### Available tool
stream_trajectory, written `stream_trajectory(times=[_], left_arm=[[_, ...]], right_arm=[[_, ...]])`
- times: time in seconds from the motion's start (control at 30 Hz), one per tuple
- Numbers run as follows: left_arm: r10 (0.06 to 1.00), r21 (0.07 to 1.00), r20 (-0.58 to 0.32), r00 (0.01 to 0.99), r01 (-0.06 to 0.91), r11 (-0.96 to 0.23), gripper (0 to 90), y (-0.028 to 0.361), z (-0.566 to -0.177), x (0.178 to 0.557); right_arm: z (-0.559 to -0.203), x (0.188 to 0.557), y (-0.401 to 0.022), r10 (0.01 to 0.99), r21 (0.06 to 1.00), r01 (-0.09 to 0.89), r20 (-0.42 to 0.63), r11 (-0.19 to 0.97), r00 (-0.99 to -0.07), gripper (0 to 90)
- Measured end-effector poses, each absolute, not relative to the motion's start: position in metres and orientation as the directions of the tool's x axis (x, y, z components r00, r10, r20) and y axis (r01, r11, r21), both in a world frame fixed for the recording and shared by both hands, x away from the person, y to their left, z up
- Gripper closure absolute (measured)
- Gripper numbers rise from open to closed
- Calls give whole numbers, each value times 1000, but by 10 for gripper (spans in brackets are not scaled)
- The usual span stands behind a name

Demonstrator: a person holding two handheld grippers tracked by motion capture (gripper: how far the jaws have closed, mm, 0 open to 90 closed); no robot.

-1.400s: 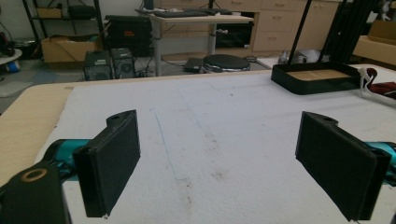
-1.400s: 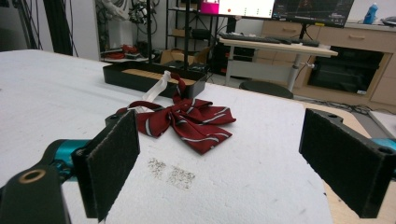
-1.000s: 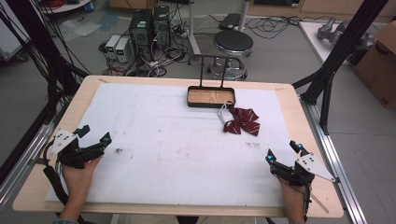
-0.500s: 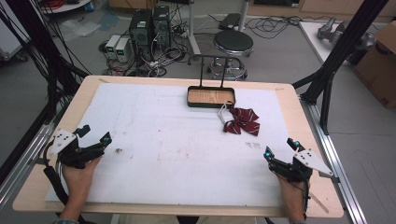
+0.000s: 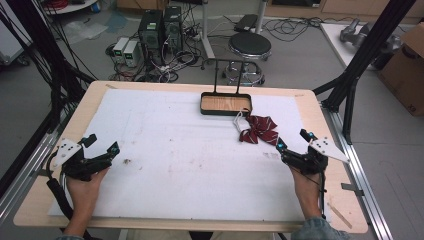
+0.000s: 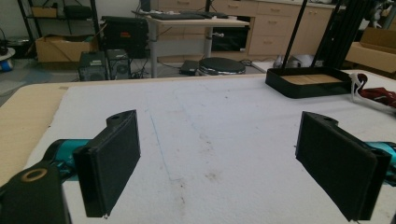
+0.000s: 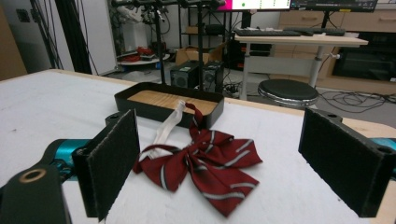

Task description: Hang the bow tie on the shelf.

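Writing — none legible on the bow tie (image 5: 258, 128), the tray (image 5: 226, 103) or the counter (image 5: 315, 112); the monitors far back in the right gripper view are too blurred to read. Bow tie is dark red w/ pale stripes and a white strap, lying on the white mat just in front of the black wood-floored tray, toward the counter's right; its strap end touches the tray wall. In the left gripper view the bow tie is cut off at the right edge. Your right gripper (image 5: 294, 140) has moved fwd vs. 1 s ago — now near the bow tie, jaws wide apart, nothing between them. Your left gripper (image 5: 102, 143) stays at the left edge, jaws apart too.
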State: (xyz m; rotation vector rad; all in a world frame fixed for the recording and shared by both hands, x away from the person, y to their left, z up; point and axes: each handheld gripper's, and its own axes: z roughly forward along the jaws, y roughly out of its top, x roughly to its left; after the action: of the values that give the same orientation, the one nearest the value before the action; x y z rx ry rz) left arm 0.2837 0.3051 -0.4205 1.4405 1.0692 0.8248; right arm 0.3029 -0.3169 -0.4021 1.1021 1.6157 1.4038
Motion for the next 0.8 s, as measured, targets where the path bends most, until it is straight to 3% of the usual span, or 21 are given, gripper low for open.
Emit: stream_trajectory(times=[0.8], left_arm=[[929, 986, -76, 361, 168, 16, 141, 305, -421, 285]], right_arm=[[-416, 406, -262, 928, 936, 339, 42, 93, -371, 264]])
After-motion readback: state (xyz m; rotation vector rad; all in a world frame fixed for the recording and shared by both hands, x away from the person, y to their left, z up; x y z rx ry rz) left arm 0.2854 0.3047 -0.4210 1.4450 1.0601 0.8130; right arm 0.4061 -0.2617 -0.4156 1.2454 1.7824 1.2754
